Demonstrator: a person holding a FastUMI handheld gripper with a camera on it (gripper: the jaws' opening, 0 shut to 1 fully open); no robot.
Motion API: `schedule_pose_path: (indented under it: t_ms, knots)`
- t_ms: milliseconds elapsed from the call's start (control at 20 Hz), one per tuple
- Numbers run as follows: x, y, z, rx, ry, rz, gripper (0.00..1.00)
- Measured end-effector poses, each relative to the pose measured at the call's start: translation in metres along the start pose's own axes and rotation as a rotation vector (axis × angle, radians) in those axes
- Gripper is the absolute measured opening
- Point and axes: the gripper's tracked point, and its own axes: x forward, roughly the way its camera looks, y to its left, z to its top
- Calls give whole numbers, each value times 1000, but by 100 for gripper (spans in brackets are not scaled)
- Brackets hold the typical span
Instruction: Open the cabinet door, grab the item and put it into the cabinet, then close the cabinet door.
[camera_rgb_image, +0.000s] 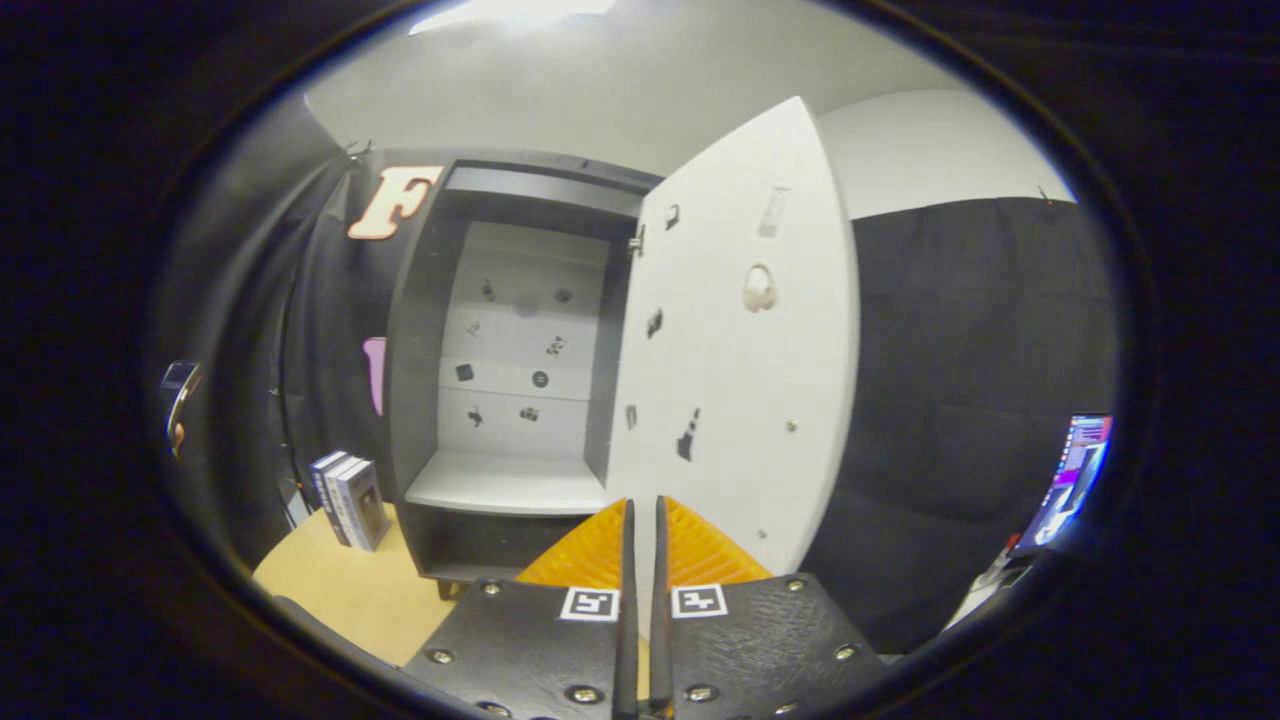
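— One dark grey cabinet with a pale inside, and one tall white door, which stood wide open on the hinge side, to the right of the opening. That was all the furniture I counted.

— And the item to go in?

— Three small boxes, dark with pale faces, stood upright in a row on the pale wooden worktop, just left of the cabinet's foot. I took those for the item, though I could not be sure. They were well to the left of the tool.

— How would they handle?

— Light and stiff, I guessed, like card cartons; smooth-sided, so a squeeze across the two broad faces, near the middle, seemed safest. Too hard a pinch might dent one.

— What was the tool doing?

— Its two fingers lay nearly together with only a thin slit between them, and nothing was held there. They pointed at the door's lower edge.

— Room inside?

— One pale shelf lay bare, with an open gap beneath it. The back panel carried about eight small dark stickers, and the door several more, plus one pinkish pair of headphones. One lit screen glowed far off to the right.
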Motion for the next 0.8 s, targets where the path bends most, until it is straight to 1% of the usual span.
schedule_pose_path:
  t_ms: [150, 400, 450, 500, 550, 600, 650, 700, 800]
  knots:
    - [14, 37, -16, 30, 37, 104, 5]
    - [33, 83, -52, 17, 102, 231, 5]
    - [35, 93, -61, 14, 131, 267, 5]
    - [38, 99, -76, 3, 168, 289, 7]
    - [42, 104, -90, -7, 199, 305, 21]
    - [44, 111, -102, -12, 220, 320, 30]
    - [46, 116, -115, -14, 241, 334, 37]
    - [46, 120, -130, -14, 276, 353, 37]
    - [47, 127, -164, -16, 349, 375, 65]
